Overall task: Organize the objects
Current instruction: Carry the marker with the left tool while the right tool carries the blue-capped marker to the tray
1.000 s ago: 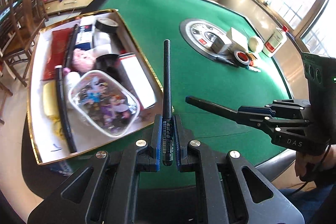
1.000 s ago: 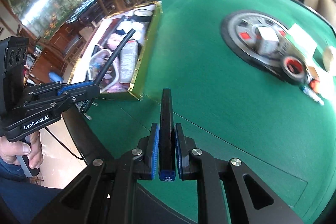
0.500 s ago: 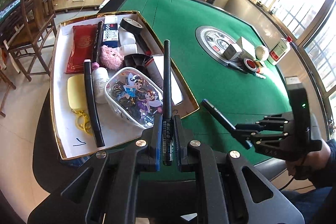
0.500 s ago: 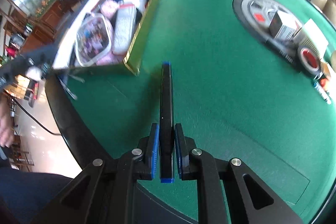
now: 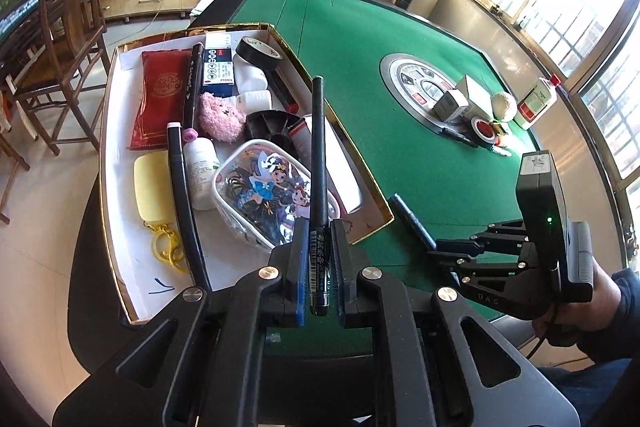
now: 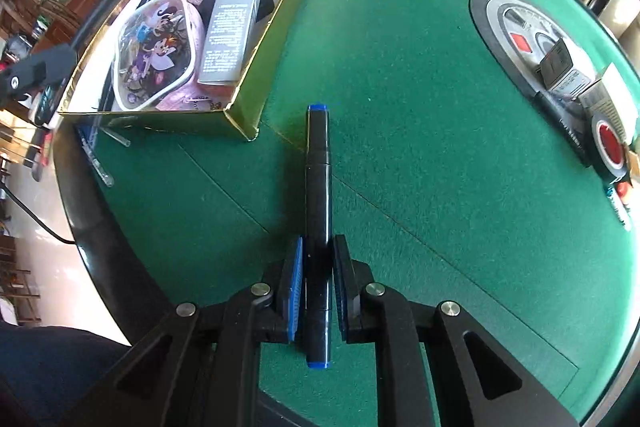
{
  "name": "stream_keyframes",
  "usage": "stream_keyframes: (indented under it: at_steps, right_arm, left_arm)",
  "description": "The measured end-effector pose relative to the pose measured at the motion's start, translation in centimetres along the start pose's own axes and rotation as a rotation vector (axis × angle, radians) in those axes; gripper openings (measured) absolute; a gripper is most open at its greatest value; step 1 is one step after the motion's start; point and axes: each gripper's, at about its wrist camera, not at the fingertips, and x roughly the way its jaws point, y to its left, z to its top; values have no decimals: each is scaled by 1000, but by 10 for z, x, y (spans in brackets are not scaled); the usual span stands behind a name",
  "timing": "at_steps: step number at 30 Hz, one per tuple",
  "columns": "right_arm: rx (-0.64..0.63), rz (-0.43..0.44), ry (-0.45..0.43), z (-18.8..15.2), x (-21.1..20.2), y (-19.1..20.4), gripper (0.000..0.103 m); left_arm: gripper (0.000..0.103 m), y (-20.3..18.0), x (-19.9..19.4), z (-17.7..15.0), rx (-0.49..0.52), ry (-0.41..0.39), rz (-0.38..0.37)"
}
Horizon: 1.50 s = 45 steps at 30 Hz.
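Note:
My left gripper (image 5: 318, 267) is shut on a thin black pen (image 5: 319, 163) that sticks out forward over the near part of the gold-rimmed box (image 5: 120, 187). The box holds a cartoon pouch (image 5: 264, 195), a red pouch, a pink plush, bottles, black tape and long black pens. My right gripper (image 6: 318, 267) is shut on a black marker with blue ends (image 6: 318, 187), pointing steeply down at the green felt beside the box's near corner (image 6: 244, 131). In the left wrist view that marker (image 5: 410, 221) lies just right of the box corner.
A round metal panel (image 5: 404, 75) in the table's middle has small boxes, a red tape roll (image 6: 608, 143), a pale ball, a white bottle (image 5: 534, 103) and a pen around it. Wooden chairs (image 5: 60, 39) stand left of the table. The table's dark rim is close below.
The left gripper has drawn back, so the whole box now shows. The right gripper has dropped and tipped down toward the felt, its marker tip now near the box's corner.

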Motion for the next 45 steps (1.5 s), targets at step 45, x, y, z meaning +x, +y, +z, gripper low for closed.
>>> stream_keyframes:
  at_steps: [45]
  right_arm:
    - [38,235,-140,242,12,114,13]
  left_arm:
    - [9,160,41,82,-253,23,130]
